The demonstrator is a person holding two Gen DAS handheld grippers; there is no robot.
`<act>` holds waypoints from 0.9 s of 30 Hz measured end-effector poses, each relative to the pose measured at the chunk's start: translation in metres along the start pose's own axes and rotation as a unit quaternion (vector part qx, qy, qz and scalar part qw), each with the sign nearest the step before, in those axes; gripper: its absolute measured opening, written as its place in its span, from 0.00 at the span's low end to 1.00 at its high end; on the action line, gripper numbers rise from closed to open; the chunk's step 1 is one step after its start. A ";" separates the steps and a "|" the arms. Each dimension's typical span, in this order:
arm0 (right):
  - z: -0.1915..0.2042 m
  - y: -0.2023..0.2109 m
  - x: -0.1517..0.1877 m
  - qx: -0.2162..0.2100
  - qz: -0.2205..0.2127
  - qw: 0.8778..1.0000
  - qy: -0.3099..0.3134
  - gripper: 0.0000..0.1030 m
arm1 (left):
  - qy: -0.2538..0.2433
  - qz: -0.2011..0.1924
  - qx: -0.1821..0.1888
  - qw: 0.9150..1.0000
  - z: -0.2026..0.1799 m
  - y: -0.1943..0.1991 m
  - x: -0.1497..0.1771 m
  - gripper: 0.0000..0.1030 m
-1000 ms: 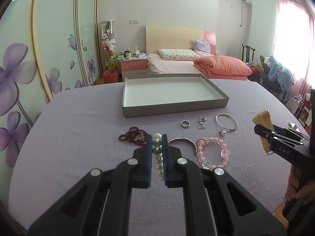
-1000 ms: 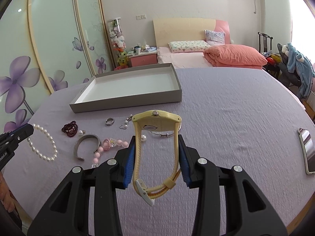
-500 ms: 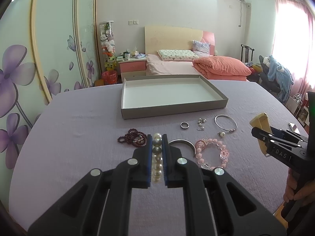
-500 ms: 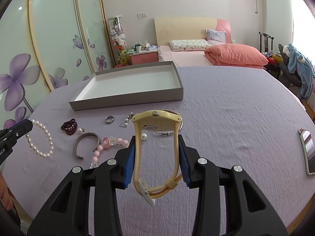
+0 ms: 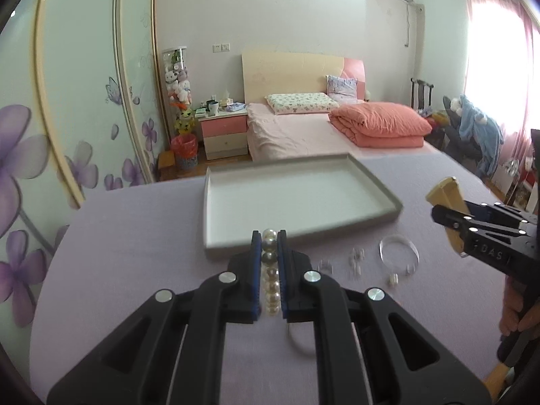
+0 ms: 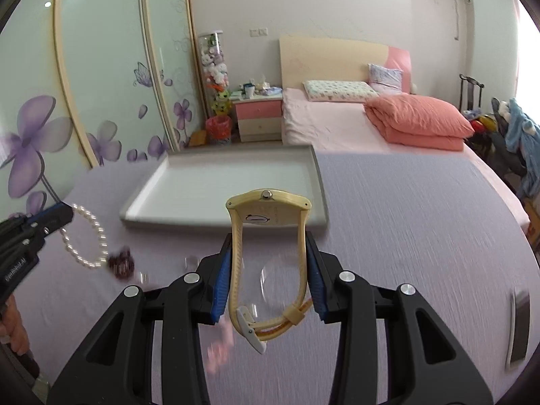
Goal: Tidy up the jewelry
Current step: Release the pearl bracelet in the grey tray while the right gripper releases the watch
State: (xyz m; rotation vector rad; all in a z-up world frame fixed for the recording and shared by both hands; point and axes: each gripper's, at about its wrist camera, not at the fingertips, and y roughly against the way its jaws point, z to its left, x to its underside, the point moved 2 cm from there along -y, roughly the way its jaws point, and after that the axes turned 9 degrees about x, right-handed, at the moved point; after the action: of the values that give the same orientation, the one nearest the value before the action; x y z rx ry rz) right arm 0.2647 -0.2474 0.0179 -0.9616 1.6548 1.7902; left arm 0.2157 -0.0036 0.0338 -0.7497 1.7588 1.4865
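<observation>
My left gripper [image 5: 269,236] is shut on a white pearl bracelet [image 5: 270,270], held above the lilac table just short of the grey tray's near rim [image 5: 303,236]. In the right wrist view the bracelet [image 6: 89,239] hangs from the left gripper [image 6: 65,214]. My right gripper [image 6: 268,253] is shut on a yellow wristwatch [image 6: 268,209], close to the tray's near rim [image 6: 219,222]. The watch also shows at the right in the left wrist view [image 5: 445,199]. A ring [image 5: 325,265], earrings [image 5: 356,258] and a thin silver bangle [image 5: 398,256] lie blurred on the table.
A dark red bead bracelet [image 6: 121,263] and a blurred pink bead bracelet [image 6: 219,347] lie on the table. A phone [image 6: 519,324] lies at the table's right edge. A bed [image 5: 320,128] and nightstand [image 5: 224,131] stand beyond the table.
Both grippers have moved forward toward the tray, each still holding its piece. The loose jewelry has slid lower in both views and is motion-blurred.
</observation>
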 end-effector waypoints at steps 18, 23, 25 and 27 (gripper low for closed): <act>0.032 -0.227 -0.078 0.034 0.162 0.986 -0.003 0.40 | 0.085 0.059 0.002 0.995 0.080 -0.190 -0.081 0.09; 0.036 -0.238 -0.079 0.051 0.169 0.984 0.005 0.41 | 0.096 0.067 0.003 0.993 0.085 -0.210 -0.077 0.09; 0.037 -0.232 -0.079 0.050 0.160 0.986 0.011 0.53 | 0.099 0.072 0.002 0.992 0.086 -0.216 -0.077 0.10; 0.038 -0.223 -0.083 0.050 0.141 0.989 0.020 0.68 | 0.109 0.074 -0.001 0.991 0.088 -0.219 -0.077 0.13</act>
State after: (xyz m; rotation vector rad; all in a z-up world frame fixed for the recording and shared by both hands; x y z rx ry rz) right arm 0.4819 -0.1751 -0.0559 -0.7527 1.9668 1.8526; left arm 0.4482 0.0448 -0.0382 -0.8235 2.0145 1.5506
